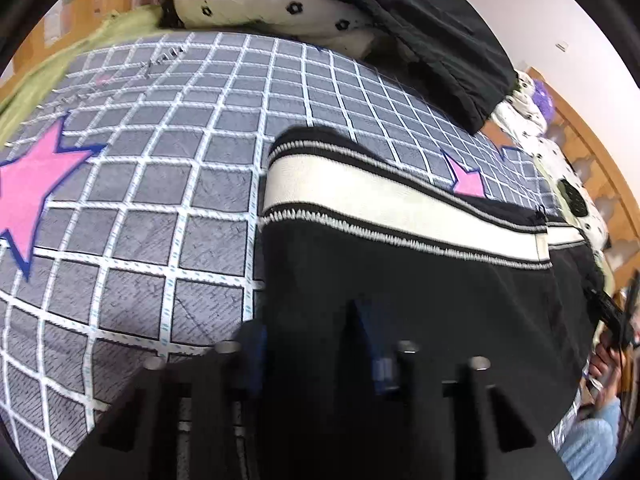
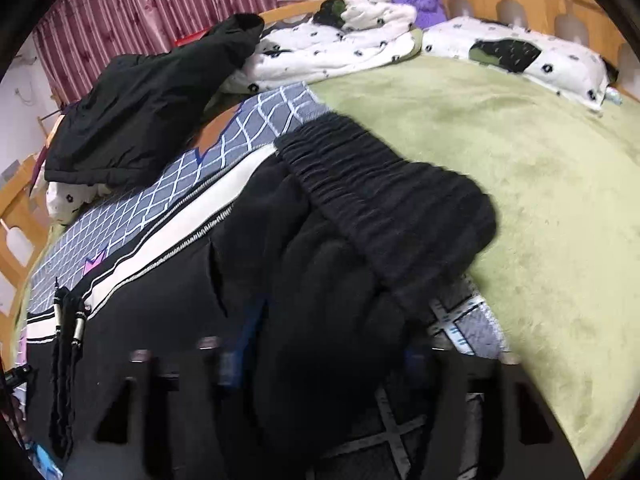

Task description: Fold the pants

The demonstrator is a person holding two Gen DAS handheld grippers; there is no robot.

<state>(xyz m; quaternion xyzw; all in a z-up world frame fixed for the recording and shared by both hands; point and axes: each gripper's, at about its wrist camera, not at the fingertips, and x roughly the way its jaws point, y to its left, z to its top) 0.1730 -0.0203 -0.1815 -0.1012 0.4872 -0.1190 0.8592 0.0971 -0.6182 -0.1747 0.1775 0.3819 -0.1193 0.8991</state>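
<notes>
The black pants (image 1: 420,280) with a white side stripe lie on the grid-patterned sheet (image 1: 160,184), directly ahead of both tools; the left gripper (image 1: 308,344) is clenched on the pants' fabric; the right gripper (image 2: 320,344) straddles the bunched waistband (image 2: 384,200), grip unclear.

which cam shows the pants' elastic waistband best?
Right wrist: the gathered black waistband runs across mid-frame, ruching clear though slightly blurred. Left wrist shows only the pants' black leg fabric and white side stripe, no waistband.
</notes>
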